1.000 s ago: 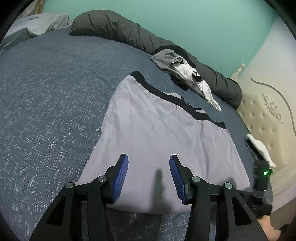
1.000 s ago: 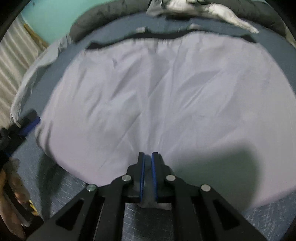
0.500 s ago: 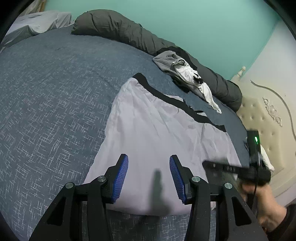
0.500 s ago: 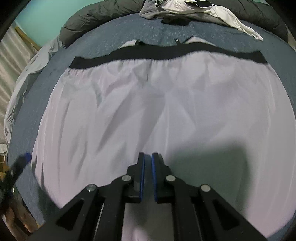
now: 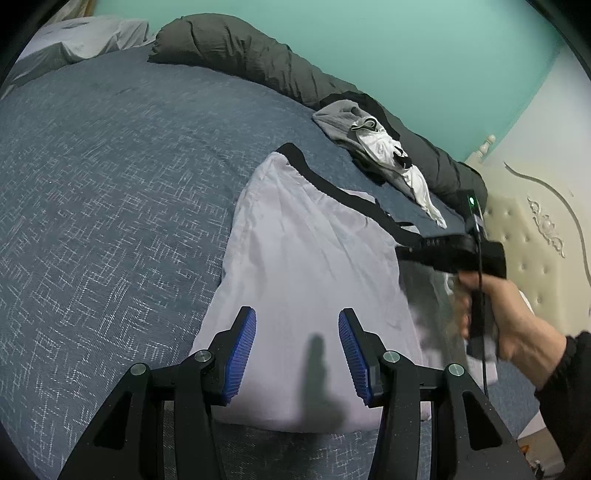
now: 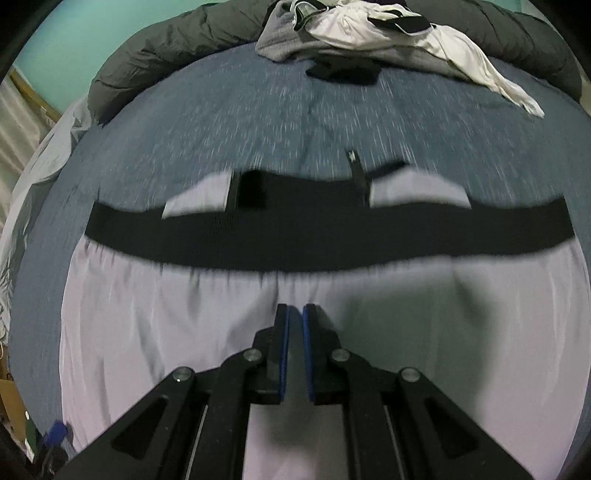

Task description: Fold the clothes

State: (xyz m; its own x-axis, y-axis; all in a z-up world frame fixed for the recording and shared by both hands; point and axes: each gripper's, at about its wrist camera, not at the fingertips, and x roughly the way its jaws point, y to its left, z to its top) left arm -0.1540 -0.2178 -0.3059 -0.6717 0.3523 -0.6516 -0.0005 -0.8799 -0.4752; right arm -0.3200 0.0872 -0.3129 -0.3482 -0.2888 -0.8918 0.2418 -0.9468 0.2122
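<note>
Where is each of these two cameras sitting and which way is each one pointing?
Left wrist: sits on the left gripper, jaws open, above the near hem of the pale skirt, looking across the blue bedspread; the person's right hand shows.
Right wrist: sits on the right gripper, fingers nearly closed, cloth between them uncertain, facing the skirt's black waistband; no hand shows.
Shared: the skirt, bedspread, clothes pile and dark duvet roll.

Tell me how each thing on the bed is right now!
left gripper, open, above the garment
right gripper, shut on the garment's edge
lilac garment, spread out, one edge lifted
clothes pile, crumpled, unfolded
dark quilt, bunched along the wall
</note>
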